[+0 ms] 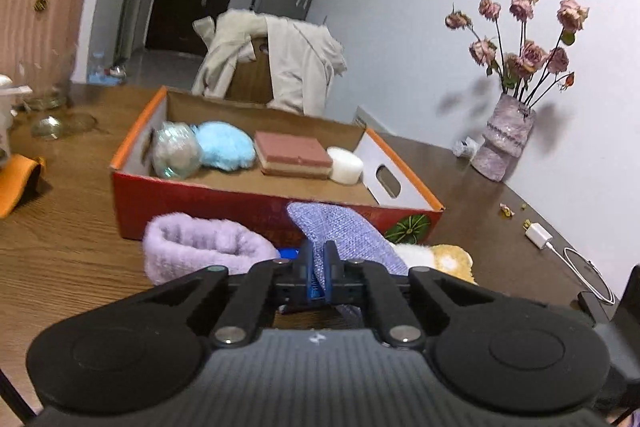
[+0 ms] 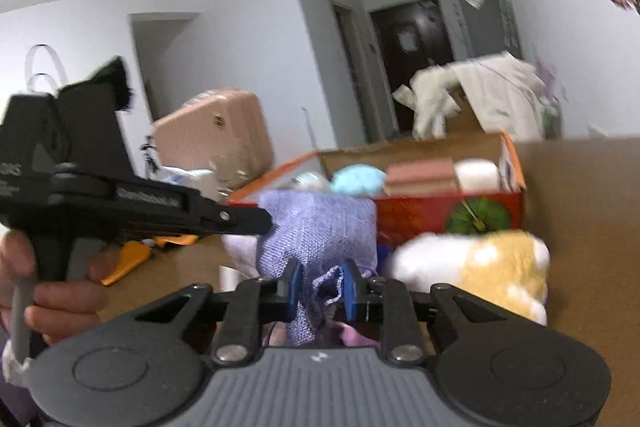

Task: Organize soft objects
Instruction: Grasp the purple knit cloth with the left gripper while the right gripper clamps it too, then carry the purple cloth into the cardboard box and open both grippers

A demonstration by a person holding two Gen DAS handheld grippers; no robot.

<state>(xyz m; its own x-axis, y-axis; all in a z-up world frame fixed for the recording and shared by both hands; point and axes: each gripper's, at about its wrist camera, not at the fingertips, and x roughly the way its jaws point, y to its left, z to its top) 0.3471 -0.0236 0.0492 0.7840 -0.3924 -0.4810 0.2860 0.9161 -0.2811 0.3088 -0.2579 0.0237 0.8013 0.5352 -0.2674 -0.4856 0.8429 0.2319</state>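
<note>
A lilac woven cloth (image 1: 340,231) hangs between both grippers in front of the red cardboard box (image 1: 256,205). My left gripper (image 1: 319,255) is shut on one edge of it. My right gripper (image 2: 322,285) is shut on a bunched fold of the same cloth (image 2: 320,227); the left gripper (image 2: 264,221) shows there from the side, held by a hand (image 2: 60,291). Inside the box lie a blue fluffy pad (image 1: 226,145), a pink sponge block (image 1: 294,155), a white round sponge (image 1: 345,165) and a clear wrapped ball (image 1: 176,151).
A fuzzy lilac band (image 1: 200,243) and a yellow-white plush (image 1: 444,257) lie on the wooden table (image 1: 68,211) before the box. A vase of dried roses (image 1: 506,139) stands right, a charger and cable (image 1: 560,247) near the right edge. An orange item (image 1: 20,183) and glassware (image 1: 48,125) sit left.
</note>
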